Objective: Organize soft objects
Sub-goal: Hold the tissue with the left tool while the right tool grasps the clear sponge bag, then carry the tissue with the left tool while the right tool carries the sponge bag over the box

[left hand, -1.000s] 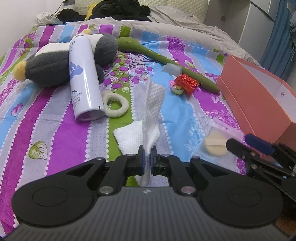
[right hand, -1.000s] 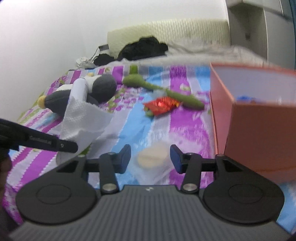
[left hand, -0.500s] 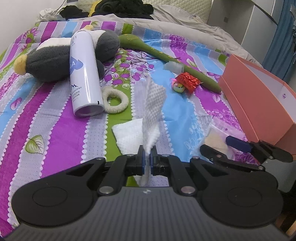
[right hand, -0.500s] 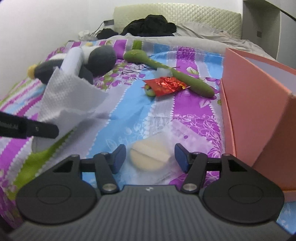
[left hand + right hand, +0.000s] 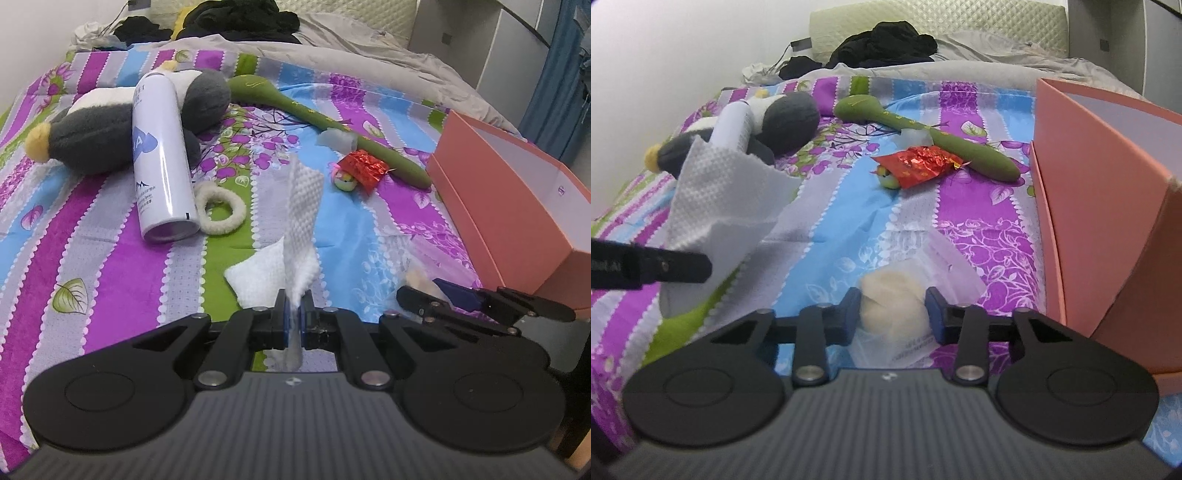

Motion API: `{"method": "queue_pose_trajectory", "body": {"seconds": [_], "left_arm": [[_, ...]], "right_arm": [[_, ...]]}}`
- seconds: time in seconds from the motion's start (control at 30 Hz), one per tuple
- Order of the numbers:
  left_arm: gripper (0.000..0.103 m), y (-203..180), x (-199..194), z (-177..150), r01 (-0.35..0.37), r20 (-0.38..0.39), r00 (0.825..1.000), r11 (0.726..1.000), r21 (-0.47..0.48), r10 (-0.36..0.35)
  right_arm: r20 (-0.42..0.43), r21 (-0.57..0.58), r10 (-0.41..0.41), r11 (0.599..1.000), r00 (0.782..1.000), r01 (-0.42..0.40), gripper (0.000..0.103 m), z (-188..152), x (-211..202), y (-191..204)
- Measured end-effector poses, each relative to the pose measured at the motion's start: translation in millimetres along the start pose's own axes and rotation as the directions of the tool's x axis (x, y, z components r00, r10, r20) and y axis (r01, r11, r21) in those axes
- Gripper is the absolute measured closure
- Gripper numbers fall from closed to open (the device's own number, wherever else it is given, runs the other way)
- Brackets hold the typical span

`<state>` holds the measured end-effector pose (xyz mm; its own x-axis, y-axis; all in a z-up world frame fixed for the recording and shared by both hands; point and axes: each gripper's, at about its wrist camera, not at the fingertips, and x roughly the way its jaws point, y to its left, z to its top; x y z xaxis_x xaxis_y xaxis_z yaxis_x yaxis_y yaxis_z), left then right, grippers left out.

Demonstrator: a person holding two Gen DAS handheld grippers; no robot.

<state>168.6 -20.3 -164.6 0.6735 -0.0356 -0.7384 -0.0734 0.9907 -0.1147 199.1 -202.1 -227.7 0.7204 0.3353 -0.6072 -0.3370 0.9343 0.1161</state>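
1. We hold two grippers over the striped bedspread (image 5: 110, 266). The left gripper (image 5: 293, 317) is clamped tight on a white paper towel (image 5: 301, 206), which stands up from the pads toward 12 o'clock in the left wrist view, its lower part draping on the bed.
2. The right gripper (image 5: 892, 308) is closing around a cream powder puff (image 5: 892, 299) in a clear plastic sleeve. The puff sits between the pads and both appear to touch its sides, so we judge the grip is just being taken.
3. The pink box (image 5: 1108, 206) stands at 3 o'clock of the right gripper, just beside it. Its inside is mostly hidden, so we cannot tell whether anything is stowed.
4. Left on the bed in the left wrist view: the plush penguin (image 5: 96, 140) at 10 o'clock with a white spray can (image 5: 160, 155) lying across it, a fluffy white ring (image 5: 219, 214) touching the can's base, a green stick toy (image 5: 332, 122) at 1 o'clock, and a red foil wrapper (image 5: 364, 168) beside a small green toy (image 5: 345, 181).
5. We judge the task early: nothing visibly sorted, two soft things in hand.
6. Against a second ago, the right gripper has come down and forward onto the puff, which then lay ahead of wider-set pads. The left gripper's hold on the towel is unchanged.
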Motion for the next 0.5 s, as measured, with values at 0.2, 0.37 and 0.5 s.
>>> {"method": "queue_pose_trajectory", "body": {"seconds": [0.2,0.37,0.5], "left_arm": [[0.096,-1,-13,3,0.011,-0.005,1.000,1.000,0.005,-0.011],[0.096,-2,-27,8,0.022,0.000,1.000,1.000,0.012,-0.022],[0.096,-4,-41,16,0.026,0.005,1.000,0.999,0.019,-0.026]], "right_arm": [[0.016,-0.015,-0.008,1.000,1.000,0.008,0.081,1,-18,6],[0.022,-0.020,-0.017,1.000,1.000,0.018,0.082,4,-33,6],[0.030,-0.008,-0.005,1.000,1.000,0.006,0.082,13,-48,4]]}}
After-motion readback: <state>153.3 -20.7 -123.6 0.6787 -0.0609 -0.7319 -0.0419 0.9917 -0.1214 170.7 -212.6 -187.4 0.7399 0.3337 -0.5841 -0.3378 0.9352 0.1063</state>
